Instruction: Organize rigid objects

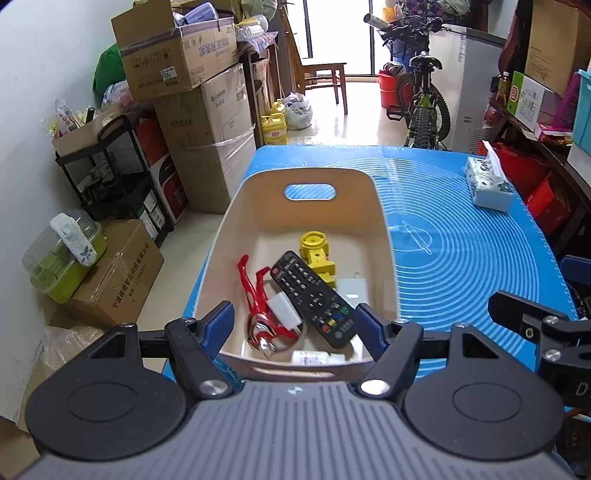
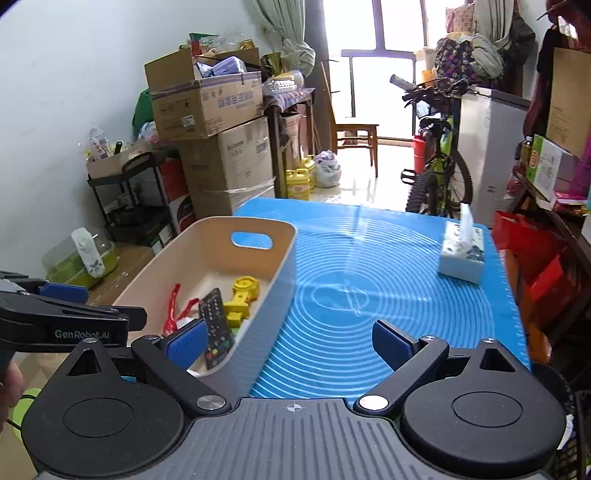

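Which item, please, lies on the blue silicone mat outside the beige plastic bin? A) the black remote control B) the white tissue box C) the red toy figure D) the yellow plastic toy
B: the white tissue box sits alone on the blue silicone mat, while the remote, yellow toy and red figure all lie inside the beige plastic bin.

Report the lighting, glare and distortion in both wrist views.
Left wrist view: the balcony doorway is blown out white and glares off the floor; fisheye curves the blue mat; the bin and remote are sharp. Right wrist view: the window is overexposed, the wall bows at the edges, and the tissue box looks slightly soft.
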A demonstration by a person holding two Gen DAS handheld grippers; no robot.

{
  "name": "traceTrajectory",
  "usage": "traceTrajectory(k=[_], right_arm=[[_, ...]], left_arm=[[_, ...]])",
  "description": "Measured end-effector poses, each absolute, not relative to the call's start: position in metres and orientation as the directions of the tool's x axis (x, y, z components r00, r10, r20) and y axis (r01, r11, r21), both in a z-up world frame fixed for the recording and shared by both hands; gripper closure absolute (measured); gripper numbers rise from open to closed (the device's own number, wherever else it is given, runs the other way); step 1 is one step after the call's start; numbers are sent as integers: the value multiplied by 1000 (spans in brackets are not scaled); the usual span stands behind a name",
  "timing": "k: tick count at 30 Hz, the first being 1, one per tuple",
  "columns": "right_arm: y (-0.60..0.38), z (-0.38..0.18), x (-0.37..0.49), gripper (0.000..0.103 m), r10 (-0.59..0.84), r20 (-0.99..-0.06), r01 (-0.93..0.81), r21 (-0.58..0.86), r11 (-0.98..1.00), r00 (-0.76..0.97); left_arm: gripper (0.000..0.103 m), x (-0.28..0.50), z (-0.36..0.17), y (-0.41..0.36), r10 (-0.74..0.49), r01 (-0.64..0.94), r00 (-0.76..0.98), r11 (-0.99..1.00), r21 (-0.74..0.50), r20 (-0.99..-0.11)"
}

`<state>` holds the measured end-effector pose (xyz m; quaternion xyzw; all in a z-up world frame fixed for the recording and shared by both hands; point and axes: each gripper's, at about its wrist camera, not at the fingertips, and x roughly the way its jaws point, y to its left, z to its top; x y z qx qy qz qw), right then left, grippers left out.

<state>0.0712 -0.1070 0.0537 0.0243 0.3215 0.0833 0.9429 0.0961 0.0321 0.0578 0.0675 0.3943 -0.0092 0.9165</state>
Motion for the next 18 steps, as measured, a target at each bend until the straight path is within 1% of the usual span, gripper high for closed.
traceTrajectory(k=[9,14,18], right_arm=[[-133,47,31,7,140,-599,-109,88,990,789],[-144,36,10,7,127,-613,-98,82,992,780],[-151,30,-6,7,118,-603,-82,86,993,789]], left_arm=[[31,67,51,13,22,83,682,991,107,-731],[31,52,44,3,14,78,683,993,93,-730],[31,42,37,-3,13,72,674,994,83,-738]])
